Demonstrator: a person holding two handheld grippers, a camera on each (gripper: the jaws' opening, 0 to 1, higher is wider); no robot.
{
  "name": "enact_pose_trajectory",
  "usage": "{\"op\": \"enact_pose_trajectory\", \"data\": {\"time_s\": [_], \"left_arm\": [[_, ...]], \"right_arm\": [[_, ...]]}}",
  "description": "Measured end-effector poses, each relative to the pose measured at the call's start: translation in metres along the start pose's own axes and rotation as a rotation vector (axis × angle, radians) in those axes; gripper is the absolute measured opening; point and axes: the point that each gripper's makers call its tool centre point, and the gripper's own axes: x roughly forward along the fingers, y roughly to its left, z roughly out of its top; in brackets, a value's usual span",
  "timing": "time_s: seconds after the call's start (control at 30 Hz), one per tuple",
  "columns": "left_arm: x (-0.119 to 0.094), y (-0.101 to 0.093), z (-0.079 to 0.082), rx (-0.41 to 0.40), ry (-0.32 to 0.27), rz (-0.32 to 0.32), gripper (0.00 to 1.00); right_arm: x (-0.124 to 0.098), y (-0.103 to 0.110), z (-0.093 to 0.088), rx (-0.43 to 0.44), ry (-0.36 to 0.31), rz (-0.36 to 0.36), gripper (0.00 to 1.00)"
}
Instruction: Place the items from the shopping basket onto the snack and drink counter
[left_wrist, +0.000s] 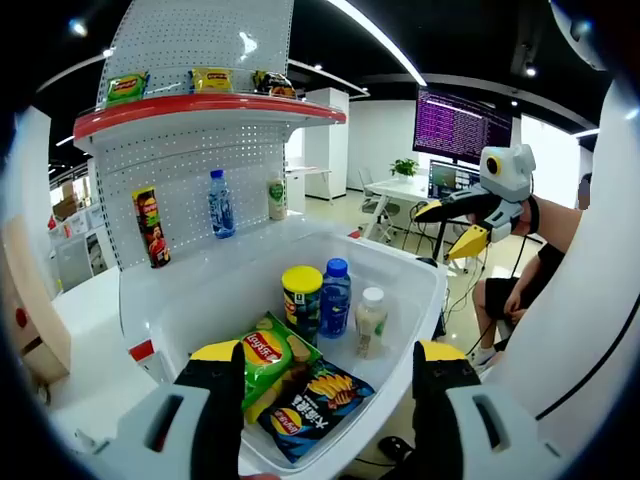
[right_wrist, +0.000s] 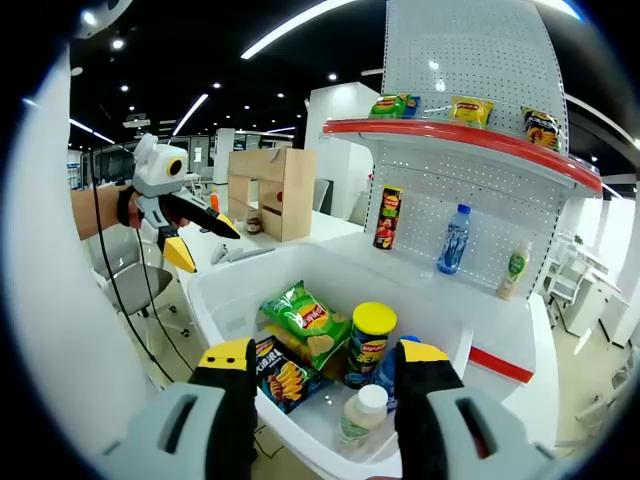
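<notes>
A white shopping basket (left_wrist: 420, 290) (right_wrist: 225, 290) holds a green chip bag (left_wrist: 265, 355) (right_wrist: 305, 315), a dark blue chip bag (left_wrist: 312, 405) (right_wrist: 280, 375), a yellow-lidded can (left_wrist: 302, 298) (right_wrist: 372, 340), a blue bottle (left_wrist: 336, 295) and a white bottle (left_wrist: 370, 320) (right_wrist: 362, 412). My left gripper (left_wrist: 328, 352) (right_wrist: 185, 228) hovers open at the basket's near edge, nothing between its jaws. Held up beside the basket, my right gripper (right_wrist: 325, 350) (left_wrist: 468, 225) is open too and carries nothing.
The white pegboard counter with a red shelf (left_wrist: 200, 105) (right_wrist: 470, 135) stands behind the basket. On it are a tall snack can (left_wrist: 150, 225) (right_wrist: 388, 216), a water bottle (left_wrist: 221, 203) (right_wrist: 455, 238) and a small white bottle (left_wrist: 277, 197) (right_wrist: 514, 270). A cardboard box (right_wrist: 275, 190) sits further off.
</notes>
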Motion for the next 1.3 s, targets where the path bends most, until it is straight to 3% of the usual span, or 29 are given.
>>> {"op": "enact_pose_trajectory", "data": {"time_s": [0.3,0.83,1.2,1.3], "left_arm": [[0.002,0.001,-0.003,-0.001,0.016,0.005,0.69],[0.007,0.014,-0.001,0.026,0.033,0.021,0.69],[0.013,0.022,0.001,0.108,0.076,0.0,0.73],[0.015,0.022,-0.003,0.143,0.122,-0.023,0.67]], "right_arm": [[-0.003,-0.001,0.005,-0.005,-0.02,-0.002,0.55],[-0.006,0.001,-0.003,-0.012,0.014,0.011,0.56],[-0.013,-0.002,-0.006,-0.012,0.021,0.0,0.56],[-0.014,-0.002,-0.009,-0.016,0.032,-0.002,0.56]]}}
